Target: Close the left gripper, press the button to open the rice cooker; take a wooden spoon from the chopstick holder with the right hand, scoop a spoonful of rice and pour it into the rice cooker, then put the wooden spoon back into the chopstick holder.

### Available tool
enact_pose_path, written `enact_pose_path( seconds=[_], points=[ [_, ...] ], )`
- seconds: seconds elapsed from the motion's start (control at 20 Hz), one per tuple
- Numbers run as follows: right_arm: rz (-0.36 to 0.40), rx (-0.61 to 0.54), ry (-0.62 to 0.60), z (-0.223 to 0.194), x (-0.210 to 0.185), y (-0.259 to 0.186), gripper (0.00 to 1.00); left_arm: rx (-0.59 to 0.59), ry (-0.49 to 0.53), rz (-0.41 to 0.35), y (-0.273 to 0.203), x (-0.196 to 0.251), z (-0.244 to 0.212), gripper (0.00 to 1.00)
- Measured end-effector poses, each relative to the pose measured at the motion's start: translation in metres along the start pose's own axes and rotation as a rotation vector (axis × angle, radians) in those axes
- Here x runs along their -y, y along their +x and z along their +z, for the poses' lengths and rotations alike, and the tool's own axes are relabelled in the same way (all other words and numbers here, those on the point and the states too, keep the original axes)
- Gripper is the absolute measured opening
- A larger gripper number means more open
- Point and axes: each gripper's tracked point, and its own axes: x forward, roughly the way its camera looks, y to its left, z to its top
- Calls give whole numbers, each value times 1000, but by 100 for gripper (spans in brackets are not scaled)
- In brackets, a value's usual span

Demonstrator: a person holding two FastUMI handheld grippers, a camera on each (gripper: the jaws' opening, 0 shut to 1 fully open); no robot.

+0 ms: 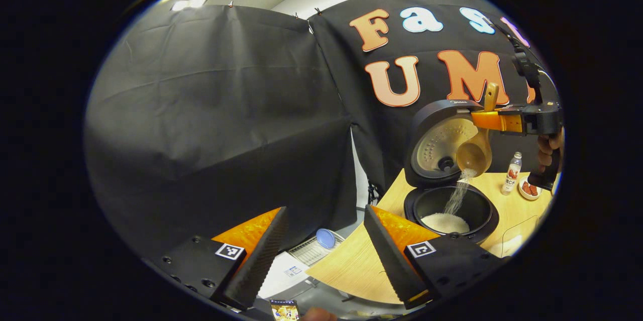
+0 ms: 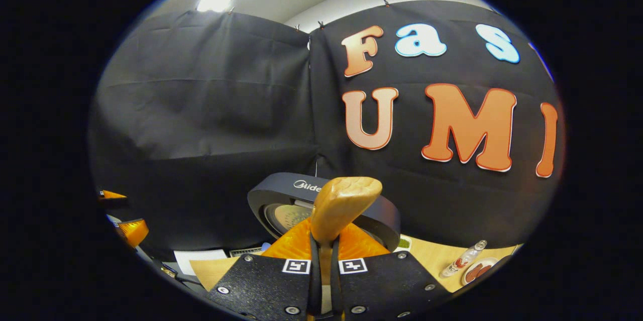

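Observation:
The rice cooker stands open on the wooden table, its lid raised and white rice lying in the inner pot. Above the pot the wooden spoon is tipped bowl-down, and a stream of rice falls from it into the pot. My right gripper is shut on the spoon's handle, held by a hand. In the right gripper view the fingers clamp the handle, with the cooker lid behind. My left gripper hangs open and empty, left of the cooker, off the table's edge.
A small bottle and a dish of red pieces stand on the table behind the cooker. Below the table's left edge lie a white rack with a blue round thing and some papers. The black cloth wall closes the back.

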Motion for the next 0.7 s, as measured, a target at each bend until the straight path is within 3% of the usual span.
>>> enact_pose_path(
  seconds=[0.1,0.15,0.2,0.3,0.35,0.4,0.5,0.6,0.7],
  points=[
    [22,26,-88,8,-9,-2,6,-3,-1,7,0,-3,-1,100],
    [30,36,-136,11,-14,-5,6,-4,-1,9,1,-4,-2,96],
    [36,47,-181,12,-15,-8,6,-5,-2,10,1,-5,-1,100],
    [36,59,-228,14,-15,-9,6,-4,-1,10,0,-6,-1,96],
    [38,62,-228,14,-15,-11,6,-3,0,8,0,-5,0,100],
    [39,62,-214,15,-15,-14,6,-2,0,5,0,-3,0,96],
    [31,62,-142,20,-9,-26,6,2,5,-5,-3,2,2,100],
    [17,66,-11,26,8,-45,6,4,8,-17,-5,7,4,96],
    [-5,66,133,31,33,-63,6,5,10,-33,-8,15,5,100]
  ],
)
